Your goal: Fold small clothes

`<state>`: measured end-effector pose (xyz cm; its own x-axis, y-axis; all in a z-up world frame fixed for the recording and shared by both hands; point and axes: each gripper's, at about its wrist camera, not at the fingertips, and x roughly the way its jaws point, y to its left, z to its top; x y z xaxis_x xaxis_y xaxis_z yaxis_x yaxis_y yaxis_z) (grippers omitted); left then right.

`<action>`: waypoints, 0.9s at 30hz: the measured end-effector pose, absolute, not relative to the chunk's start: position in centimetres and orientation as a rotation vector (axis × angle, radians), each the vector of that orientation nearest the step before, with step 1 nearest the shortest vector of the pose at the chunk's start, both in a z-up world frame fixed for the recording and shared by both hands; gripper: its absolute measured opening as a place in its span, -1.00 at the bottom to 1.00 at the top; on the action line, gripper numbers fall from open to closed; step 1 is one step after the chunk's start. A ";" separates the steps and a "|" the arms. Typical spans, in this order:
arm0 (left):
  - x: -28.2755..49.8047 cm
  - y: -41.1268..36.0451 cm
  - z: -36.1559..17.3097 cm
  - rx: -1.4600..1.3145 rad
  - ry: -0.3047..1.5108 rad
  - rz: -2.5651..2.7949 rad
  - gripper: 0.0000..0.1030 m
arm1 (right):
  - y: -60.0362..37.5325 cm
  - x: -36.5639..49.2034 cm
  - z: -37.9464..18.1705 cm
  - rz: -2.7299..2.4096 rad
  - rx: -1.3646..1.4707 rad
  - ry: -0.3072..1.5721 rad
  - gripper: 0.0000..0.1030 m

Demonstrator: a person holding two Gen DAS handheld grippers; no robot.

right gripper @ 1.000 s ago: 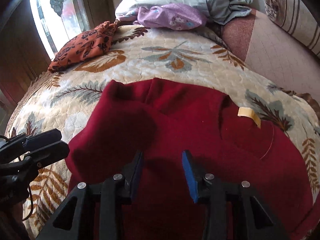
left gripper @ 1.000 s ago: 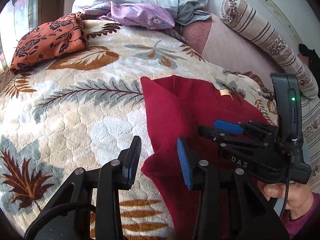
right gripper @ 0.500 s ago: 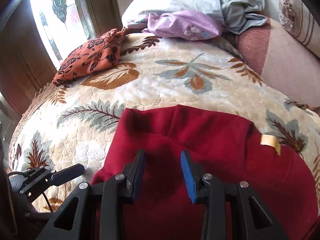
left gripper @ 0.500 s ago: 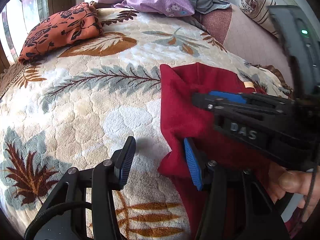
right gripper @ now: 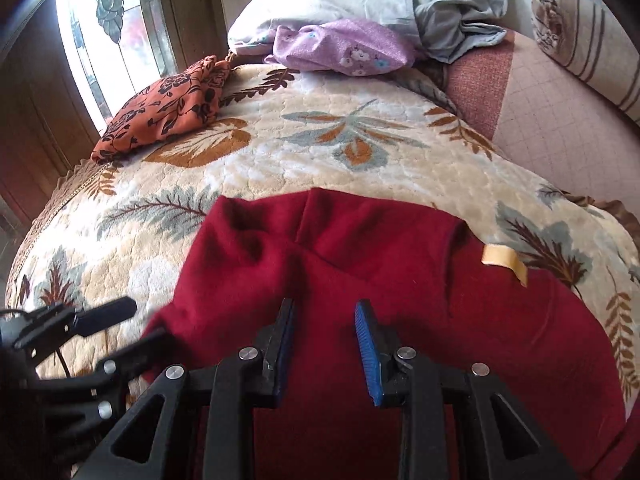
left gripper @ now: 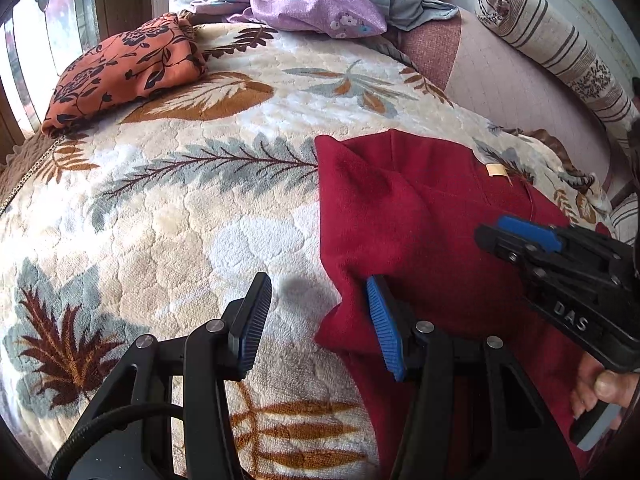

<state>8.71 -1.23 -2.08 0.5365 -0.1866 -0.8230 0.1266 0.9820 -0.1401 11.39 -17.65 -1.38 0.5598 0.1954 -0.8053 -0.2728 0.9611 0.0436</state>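
A dark red fleece garment (left gripper: 420, 216) lies on the leaf-patterned blanket, its left part folded over, with a tan label (left gripper: 496, 169). It also shows in the right wrist view (right gripper: 400, 280). My left gripper (left gripper: 316, 312) is open at the garment's lower left corner, its right finger beside the folded edge. My right gripper (right gripper: 325, 328) is open and empty just above the garment's middle; it also shows in the left wrist view (left gripper: 516, 236), at the right.
An orange floral folded cloth (left gripper: 128, 68) lies at the far left near the window. A purple floral cloth (left gripper: 312, 10) and grey bedding (right gripper: 440, 4) lie at the bed's head. A striped bolster (left gripper: 560, 48) runs along the right.
My right gripper has drawn back to the right, off the fold. My left gripper has stayed open at the garment's lower left corner.
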 end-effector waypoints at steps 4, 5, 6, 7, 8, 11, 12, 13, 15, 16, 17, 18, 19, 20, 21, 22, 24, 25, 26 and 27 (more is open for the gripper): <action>8.4 -1.5 -1.8 -0.054 0.984 -0.181 -0.02 | -21.9 8.3 -1.8 0.201 -0.055 0.951 -0.44; 8.3 -1.6 -1.7 -0.053 0.985 -0.182 -0.02 | -23.1 7.8 -2.0 0.171 -0.032 0.957 -0.43; 8.1 -1.8 -1.5 -0.053 0.986 -0.185 -0.02 | -24.4 7.5 -2.4 0.131 -0.004 0.965 -0.40; 8.0 -1.9 -1.3 -0.053 0.987 -0.189 -0.02 | -25.6 7.3 -2.9 0.101 0.021 0.979 -0.27; 7.8 -2.1 -1.0 -0.056 0.984 -0.195 -0.02 | -26.6 7.2 -3.7 0.077 0.043 1.006 -0.22; 7.0 -2.5 -0.1 -0.082 0.960 -0.226 -0.02 | -28.2 6.1 -4.1 0.076 0.078 1.006 -0.22; 6.8 -2.7 0.1 -0.091 0.956 -0.243 -0.02 | -28.5 5.6 -3.8 0.064 0.070 1.009 -0.22; 6.7 -3.0 0.3 -0.097 0.956 -0.262 -0.02 | -28.7 5.3 -3.4 0.058 0.069 1.005 -0.22; 6.6 -3.9 0.4 -0.100 0.960 -0.292 -0.02 | -29.6 4.4 -3.0 0.037 0.085 0.983 -0.14; 6.6 -4.4 0.4 -0.096 0.963 -0.303 -0.02 | -30.0 4.2 -3.1 0.018 0.088 0.982 -0.07; 6.6 -5.0 0.2 -0.089 0.968 -0.313 -0.02 | -30.5 4.1 -3.4 -0.003 0.089 0.992 -0.06; 6.6 -5.7 0.0 -0.079 0.973 -0.322 -0.02 | -31.0 4.2 -4.0 -0.018 0.092 1.018 -0.06; 6.7 -6.3 -0.3 -0.066 0.978 -0.328 -0.02 | -31.4 4.2 -4.4 -0.006 0.105 1.023 -0.06; 6.7 -6.9 -0.6 -0.051 0.988 -0.332 -0.02 | -31.7 4.0 -4.3 0.008 0.118 1.010 -0.06; 6.9 -7.4 -1.1 -0.036 1.000 -0.334 -0.02 | -32.1 3.8 -4.0 0.015 0.125 1.012 -0.06; 6.9 -7.8 -1.7 -0.022 1.012 -0.333 -0.02 | -32.4 3.6 -3.6 0.020 0.133 1.017 -0.06; 7.0 -8.6 -2.5 0.010 1.024 -0.329 -0.02 | -33.6 3.0 -2.4 0.030 0.150 0.994 -0.06; 6.8 -8.9 -2.7 0.031 1.016 -0.325 -0.02 | -34.5 2.7 -1.8 0.008 0.144 0.975 -0.05; 6.7 -9.1 -2.7 0.051 1.005 -0.321 -0.02 | -35.9 2.5 -1.1 -0.030 0.135 0.960 0.01; 6.6 -9.3 -2.8 0.066 1.000 -0.320 -0.02 | -37.2 2.2 -0.7 -0.070 0.132 0.949 0.05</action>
<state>6.64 -9.30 -2.77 0.4974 -0.2344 -0.8352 0.2944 0.9513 -0.0916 2.20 -37.16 -0.67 0.5812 -0.0021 -0.8138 0.1182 0.9896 0.0819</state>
